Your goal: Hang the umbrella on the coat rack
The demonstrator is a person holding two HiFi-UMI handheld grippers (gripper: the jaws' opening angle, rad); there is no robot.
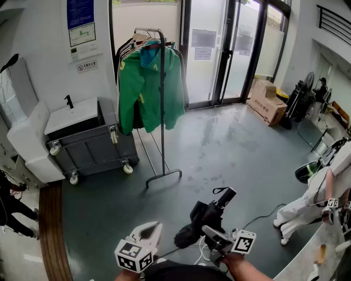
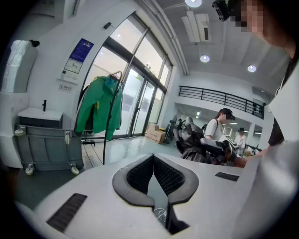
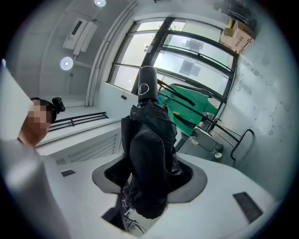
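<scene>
Right gripper view: claw around umbrella

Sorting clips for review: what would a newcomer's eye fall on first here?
A bright green jacket hangs on the coat rack by the glass doors. Up close, the right gripper clamps a folded black umbrella, while the left gripper is shut and empty.

Green jacket hanging left of glass doors, grey wheeled cart topped by a white basin with black tap, blue poster on the wall above, cardboard boxes by the doors, person in white at right
</scene>
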